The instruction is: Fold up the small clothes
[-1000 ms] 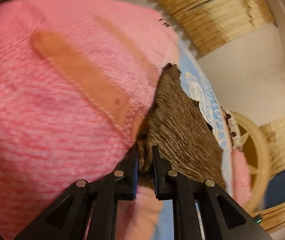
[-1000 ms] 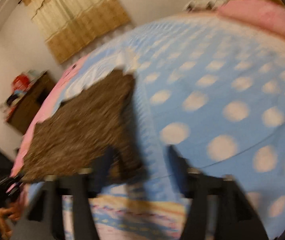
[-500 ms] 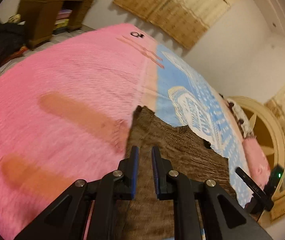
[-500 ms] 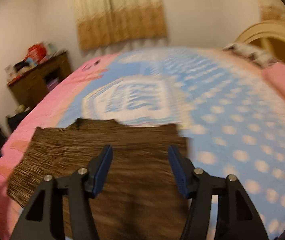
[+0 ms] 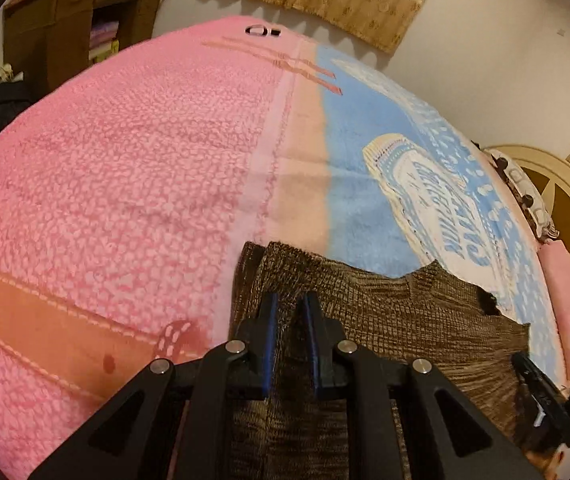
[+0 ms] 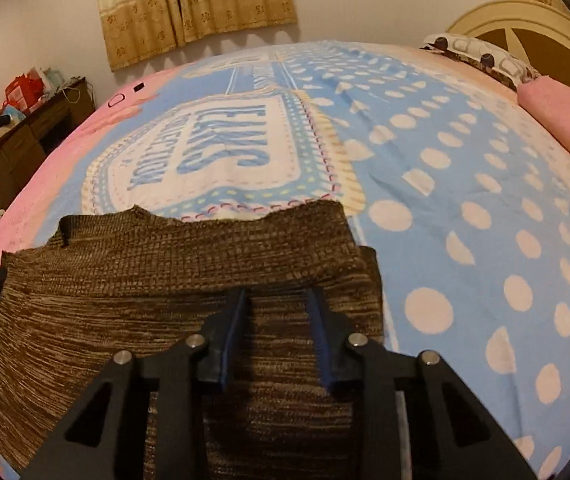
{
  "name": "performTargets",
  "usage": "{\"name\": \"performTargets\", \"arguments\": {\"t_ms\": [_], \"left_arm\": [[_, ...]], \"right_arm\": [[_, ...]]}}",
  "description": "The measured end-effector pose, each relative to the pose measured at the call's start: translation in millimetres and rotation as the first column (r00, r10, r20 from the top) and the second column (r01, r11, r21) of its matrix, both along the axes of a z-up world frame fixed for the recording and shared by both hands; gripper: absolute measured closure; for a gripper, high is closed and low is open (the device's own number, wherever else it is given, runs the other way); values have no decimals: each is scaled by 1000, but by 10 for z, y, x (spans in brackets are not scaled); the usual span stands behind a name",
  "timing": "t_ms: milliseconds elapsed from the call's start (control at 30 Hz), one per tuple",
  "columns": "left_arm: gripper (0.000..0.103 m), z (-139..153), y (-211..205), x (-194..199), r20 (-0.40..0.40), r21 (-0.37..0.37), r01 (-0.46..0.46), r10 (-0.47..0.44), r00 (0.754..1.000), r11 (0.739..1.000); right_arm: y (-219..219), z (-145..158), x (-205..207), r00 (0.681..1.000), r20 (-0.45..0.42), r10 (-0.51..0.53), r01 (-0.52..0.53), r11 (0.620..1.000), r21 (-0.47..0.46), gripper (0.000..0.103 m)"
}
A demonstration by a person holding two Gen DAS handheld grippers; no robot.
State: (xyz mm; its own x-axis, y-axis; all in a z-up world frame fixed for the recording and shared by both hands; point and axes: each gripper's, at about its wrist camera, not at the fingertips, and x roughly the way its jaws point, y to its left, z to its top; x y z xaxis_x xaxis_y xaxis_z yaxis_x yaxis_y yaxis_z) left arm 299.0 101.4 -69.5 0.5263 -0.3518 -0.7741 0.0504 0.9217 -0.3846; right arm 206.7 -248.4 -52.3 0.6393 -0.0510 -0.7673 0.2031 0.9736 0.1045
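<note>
Bed blanket [image 6: 465, 184]: brown garment [image 6: 165, 280] now lies flat. Left gripper [image 5: 289, 320] has let go, narrow gap; right gripper [image 6: 277, 312] open, empty. Fold laid; next fold pending.

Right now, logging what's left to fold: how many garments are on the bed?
1: a brown knit garment lying on the blanket, beneath both grippers. Others may lie out of view.

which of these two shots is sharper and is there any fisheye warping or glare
Left wrist view: sharp, the pink blanket bulges like a dome, dark vignette at the corners, no glare. Right wrist view: equally crisp, the knit of the brown garment readable, the bed bowed by the lens, warm dim room light.
</note>
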Motion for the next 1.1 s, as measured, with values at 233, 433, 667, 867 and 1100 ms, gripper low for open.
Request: {"name": "performTargets", "arguments": {"t_ms": [233,433,667,867,1100], "left_arm": [[89,402,520,-778,39,-131,-23,28,999,991],[84,380,508,-1540,100,-173,-45,63,993,984],[28,-42,377,-1859,39,-240,-142,156,987,960],[28,-12,211,-1903,113,-131,-90,106,988,987],[83,-232,232,-1780,11,-355,-63,72,997,933]], "right_arm": [[135,258,-229,991,132,-35,38,999,-23,39],[550,501,-776,971,226,74,-102,988,115,24],[1159,589,-865,952,207,225,-256,958,133,25],[1353,505,-949,946,178,272,-297,945,134,25],[1637,648,-624,930,155,333,-357,919,169,25]]}}
